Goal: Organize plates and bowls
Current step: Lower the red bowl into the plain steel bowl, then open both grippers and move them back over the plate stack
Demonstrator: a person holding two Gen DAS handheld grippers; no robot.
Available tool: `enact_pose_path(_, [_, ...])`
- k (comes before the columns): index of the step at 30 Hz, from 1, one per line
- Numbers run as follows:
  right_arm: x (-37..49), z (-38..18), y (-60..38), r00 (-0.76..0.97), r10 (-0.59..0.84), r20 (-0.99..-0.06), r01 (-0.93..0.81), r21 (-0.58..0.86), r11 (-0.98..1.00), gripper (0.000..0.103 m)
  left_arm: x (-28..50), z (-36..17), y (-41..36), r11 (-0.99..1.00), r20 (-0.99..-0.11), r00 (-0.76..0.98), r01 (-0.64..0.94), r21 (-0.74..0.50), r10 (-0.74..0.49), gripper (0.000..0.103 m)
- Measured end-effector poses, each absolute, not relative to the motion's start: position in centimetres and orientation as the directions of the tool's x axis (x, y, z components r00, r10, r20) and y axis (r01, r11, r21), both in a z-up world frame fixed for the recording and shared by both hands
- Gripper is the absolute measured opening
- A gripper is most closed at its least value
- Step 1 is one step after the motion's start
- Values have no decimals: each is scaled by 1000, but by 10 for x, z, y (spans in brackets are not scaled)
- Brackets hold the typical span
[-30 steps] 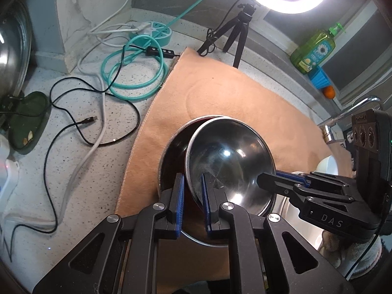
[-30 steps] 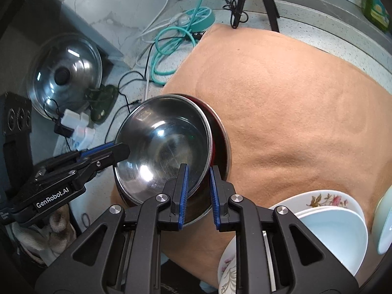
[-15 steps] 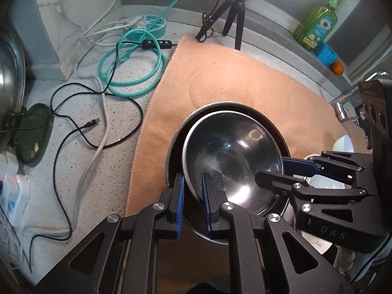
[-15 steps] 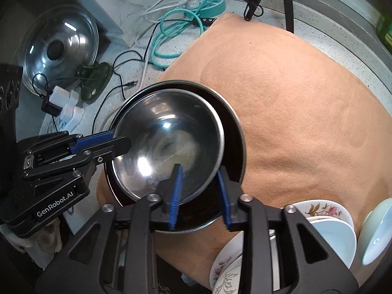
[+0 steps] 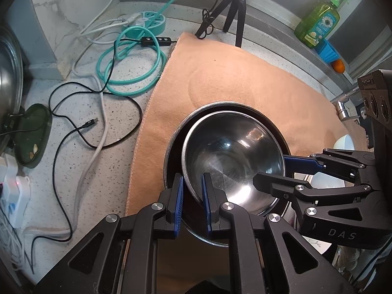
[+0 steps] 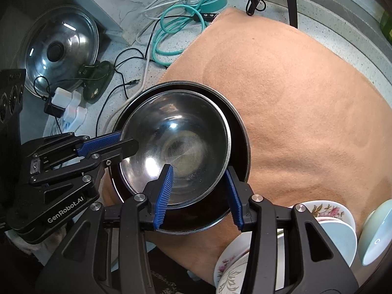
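Tongs: left tongs pinch steel bowl rim; right tongs just opened.

A peach felt mat covers the speckled countertop. Beside it lie a coiled teal cable and thin black wires. A green soap bottle stands by a black tripod.

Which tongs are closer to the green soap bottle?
Right. The right tongs sit at the steel bowl's side under the soap bottle; the left tongs grip its near rim, farther off.
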State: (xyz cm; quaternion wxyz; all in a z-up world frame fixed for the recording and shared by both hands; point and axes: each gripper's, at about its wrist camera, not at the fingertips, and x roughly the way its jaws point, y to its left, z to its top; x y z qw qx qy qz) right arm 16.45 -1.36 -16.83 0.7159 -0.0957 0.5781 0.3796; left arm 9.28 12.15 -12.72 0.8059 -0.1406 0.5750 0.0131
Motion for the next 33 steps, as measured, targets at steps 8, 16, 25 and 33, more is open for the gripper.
enact_pose_path(8, [171,-165,-19,24,466,-885,-628,349,696,45,93,-120,126,955,-922,359,-192,-225,-145,12])
enact_pose_path(16, [172,-160,-27,21,498,-867,-619,380,688,45,93,-107,124,948,-905,392,-190,-254,-164,12])
enact_pose_path(25, [175,-143,-64,60,547,-835,-600,407,688,45,95,-87,104,936,-869,445,-159,-315,-217,12])
enact_pose_path(33, [187,-129,-129,130,584,-801,-546,433,717,45,111,-81,62,918,-837,461,-107,-382,-295,12])
